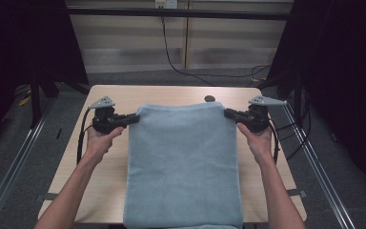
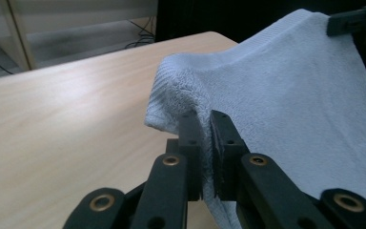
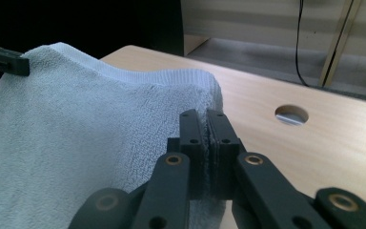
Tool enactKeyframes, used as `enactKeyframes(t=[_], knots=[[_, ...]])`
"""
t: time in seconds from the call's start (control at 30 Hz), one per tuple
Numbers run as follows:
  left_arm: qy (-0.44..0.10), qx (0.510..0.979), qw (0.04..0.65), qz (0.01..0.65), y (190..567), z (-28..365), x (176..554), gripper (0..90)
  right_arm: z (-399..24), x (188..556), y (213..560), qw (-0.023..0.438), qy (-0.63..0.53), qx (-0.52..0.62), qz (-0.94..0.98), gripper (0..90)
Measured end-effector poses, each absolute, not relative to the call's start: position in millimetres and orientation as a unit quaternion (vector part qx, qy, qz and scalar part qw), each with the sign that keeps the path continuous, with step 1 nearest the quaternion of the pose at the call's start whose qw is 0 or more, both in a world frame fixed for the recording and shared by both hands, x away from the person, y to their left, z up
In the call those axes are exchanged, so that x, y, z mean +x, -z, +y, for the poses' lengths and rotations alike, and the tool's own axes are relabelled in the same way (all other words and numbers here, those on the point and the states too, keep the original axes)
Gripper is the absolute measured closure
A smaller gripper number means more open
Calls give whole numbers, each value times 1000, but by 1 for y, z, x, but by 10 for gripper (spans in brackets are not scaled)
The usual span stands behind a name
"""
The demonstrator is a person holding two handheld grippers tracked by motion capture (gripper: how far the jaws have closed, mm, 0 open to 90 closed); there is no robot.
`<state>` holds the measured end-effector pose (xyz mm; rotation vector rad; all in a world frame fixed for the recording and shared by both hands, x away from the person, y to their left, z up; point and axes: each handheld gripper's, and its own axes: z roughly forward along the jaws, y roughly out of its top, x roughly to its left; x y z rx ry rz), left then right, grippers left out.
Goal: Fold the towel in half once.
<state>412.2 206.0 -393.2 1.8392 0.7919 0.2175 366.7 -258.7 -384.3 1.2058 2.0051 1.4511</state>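
A light blue towel (image 1: 183, 162) lies lengthwise down the middle of the wooden table (image 1: 109, 95), its far edge lifted off the top. My left gripper (image 1: 134, 118) is shut on the towel's far left corner (image 2: 171, 95), the cloth pinched between its black jaws (image 2: 206, 125). My right gripper (image 1: 228, 113) is shut on the far right corner (image 3: 205, 83), jaws (image 3: 206, 123) pressed together on the hem. The far edge stretches taut between the two grippers. The near end of the towel hangs over the table's front edge.
A round cable hole (image 1: 210, 99) sits in the table just beyond the towel, seen again as a hole (image 3: 291, 115) to the right of my right jaws. Bare wood flanks the towel on both sides. Metal rails (image 1: 314, 162) run along the floor beside the table.
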Motion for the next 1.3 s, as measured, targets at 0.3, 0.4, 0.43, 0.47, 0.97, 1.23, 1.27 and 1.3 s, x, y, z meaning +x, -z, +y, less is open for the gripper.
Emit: enactKeyframes(t=[0.3,0.4,0.43,0.47,0.97,1.23,1.27,1.3], knots=[[-124,747,564,329,336,206,434,850,-254,395,336,223,-526,423,704,870],[-127,737,577,327,319,207,438,850,-254,402,315,235,-532,419,697,870],[-124,735,582,325,314,207,438,850,-254,404,309,240,-533,418,695,870],[-127,734,587,319,310,207,437,850,-255,405,302,244,-535,418,692,870],[-90,763,569,292,370,213,382,849,-255,350,354,201,-534,397,719,871],[-66,764,581,273,384,230,326,849,-260,282,367,183,-542,371,732,871],[-62,766,578,274,388,231,320,849,-260,275,370,180,-540,368,735,871],[-58,768,574,276,393,232,313,849,-260,267,374,175,-537,368,739,871]])
